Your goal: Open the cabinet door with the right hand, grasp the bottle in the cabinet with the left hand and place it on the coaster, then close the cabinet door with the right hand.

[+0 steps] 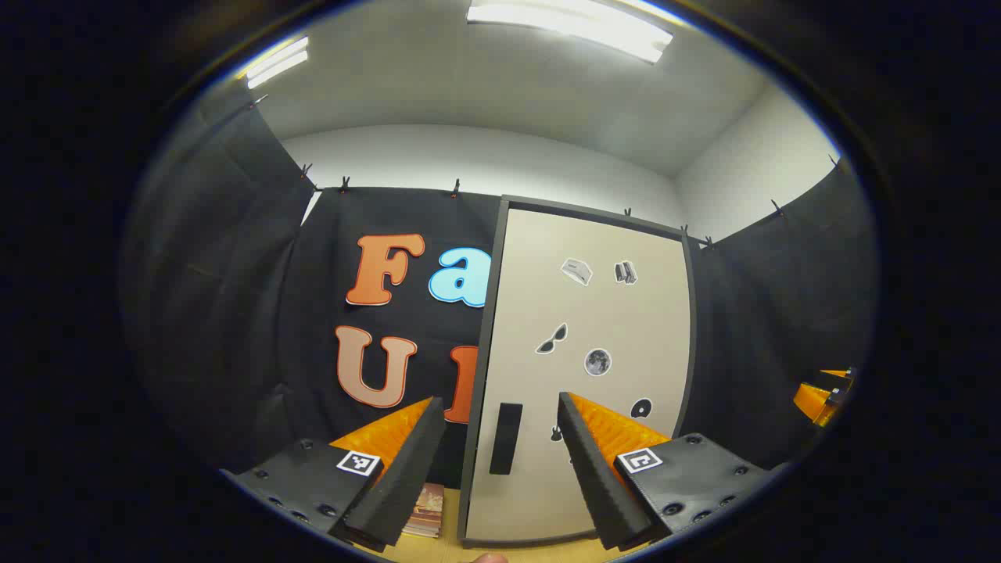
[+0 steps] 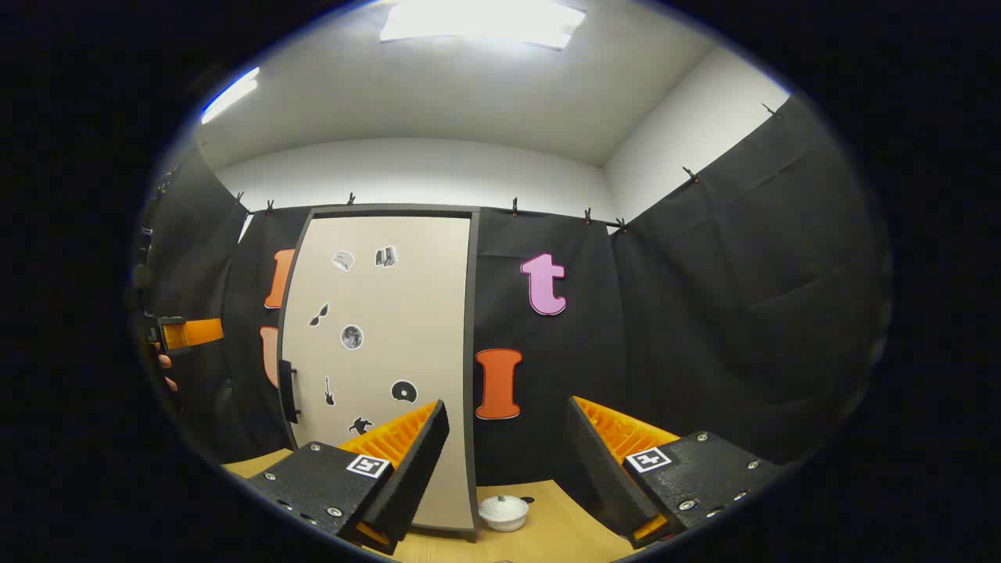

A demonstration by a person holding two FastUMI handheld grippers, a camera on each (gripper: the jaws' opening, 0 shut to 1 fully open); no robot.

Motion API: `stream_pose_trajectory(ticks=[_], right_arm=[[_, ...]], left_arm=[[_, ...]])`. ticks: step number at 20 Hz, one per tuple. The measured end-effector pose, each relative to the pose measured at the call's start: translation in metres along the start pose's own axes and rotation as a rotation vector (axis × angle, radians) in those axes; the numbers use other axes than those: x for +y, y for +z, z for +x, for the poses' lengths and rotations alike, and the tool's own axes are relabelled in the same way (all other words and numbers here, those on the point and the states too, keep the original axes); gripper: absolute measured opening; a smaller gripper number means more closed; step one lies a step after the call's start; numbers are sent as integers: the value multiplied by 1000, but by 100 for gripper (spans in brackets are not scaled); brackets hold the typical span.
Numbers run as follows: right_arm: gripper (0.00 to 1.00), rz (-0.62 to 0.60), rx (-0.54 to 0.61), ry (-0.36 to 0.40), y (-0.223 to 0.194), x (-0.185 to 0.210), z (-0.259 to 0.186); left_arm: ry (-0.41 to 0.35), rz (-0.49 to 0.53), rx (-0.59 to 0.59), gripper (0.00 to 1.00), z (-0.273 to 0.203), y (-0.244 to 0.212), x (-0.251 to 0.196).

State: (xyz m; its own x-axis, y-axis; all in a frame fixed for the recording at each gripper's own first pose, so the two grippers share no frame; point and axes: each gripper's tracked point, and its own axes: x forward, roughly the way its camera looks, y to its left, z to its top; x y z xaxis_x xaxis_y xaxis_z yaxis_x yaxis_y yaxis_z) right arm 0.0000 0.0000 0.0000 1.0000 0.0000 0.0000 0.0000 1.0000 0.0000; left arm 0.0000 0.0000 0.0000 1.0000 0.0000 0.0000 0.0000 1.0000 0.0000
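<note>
A light wooden worktop (image 2: 547, 532) runs along the foot of a booth hung with black cloth (image 2: 704, 313), under white walls and ceiling strip lights (image 1: 571, 19). On it stands the tall beige cabinet door with a dark frame (image 1: 594, 328), shut, dotted with small black-and-white stickers, its black vertical handle (image 1: 505, 438) low on the left edge. A small white lidded bowl (image 2: 504, 512) sits just right of the cabinet's base; a stack of books (image 1: 426, 510) lies to its left. The left tongs (image 1: 500, 453) hang apart, holding nothing, facing the handle. The right tongs (image 2: 507, 461) are likewise apart and empty.
</note>
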Motion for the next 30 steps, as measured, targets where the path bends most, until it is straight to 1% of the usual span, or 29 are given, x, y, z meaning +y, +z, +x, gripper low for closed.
stream_pose_trajectory(ticks=[2,6,9,10,12,13,14,15,16,17,19,20,21,22,23,25,26,27,30], right_arm=[[94,4,-1,20,0,-4,0],[94,7,1,47,-5,-13,3],[94,16,15,95,-11,-12,5],[94,15,20,115,-14,-11,5],[94,1,21,163,-17,-8,5],[94,-3,19,173,-19,-8,5],[94,-2,18,177,-20,-9,7],[94,2,21,187,-23,-7,8],[94,9,26,195,-25,-6,10],[94,17,32,201,-28,-5,12],[94,51,38,205,-32,-7,15],[94,68,51,210,-37,-7,16],[94,76,69,218,-46,-5,18],[94,79,82,212,-51,-6,21],[94,80,90,205,-55,-6,23],[94,82,96,192,-57,0,26],[94,80,96,185,-56,6,27],[94,74,99,176,-56,12,30],[94,52,105,152,-54,43,33]], left_arm=[[23,12,1,96,-4,-1,-2],[49,10,-2,94,-14,1,-16],[70,33,-3,94,-20,-1,-28],[85,46,-6,94,-23,1,-30],[146,85,-33,94,-29,6,-29],[173,105,-44,94,-31,10,-28],[188,119,-53,95,-34,13,-30],[198,126,-58,92,-34,15,-31],[201,129,-59,95,-33,18,-33],[203,128,-57,95,-30,20,-35],[221,135,-50,93,-27,16,-32],[244,142,-29,95,-26,9,-27],[256,147,0,92,-27,-2,-24],[257,147,21,95,-25,-10,-22],[258,145,32,93,-25,-14,-20],[254,149,37,93,-23,-16,-8],[252,156,32,95,-21,-15,0],[247,159,25,93,-19,-12,7],[220,154,5,94,-11,-8,33]])
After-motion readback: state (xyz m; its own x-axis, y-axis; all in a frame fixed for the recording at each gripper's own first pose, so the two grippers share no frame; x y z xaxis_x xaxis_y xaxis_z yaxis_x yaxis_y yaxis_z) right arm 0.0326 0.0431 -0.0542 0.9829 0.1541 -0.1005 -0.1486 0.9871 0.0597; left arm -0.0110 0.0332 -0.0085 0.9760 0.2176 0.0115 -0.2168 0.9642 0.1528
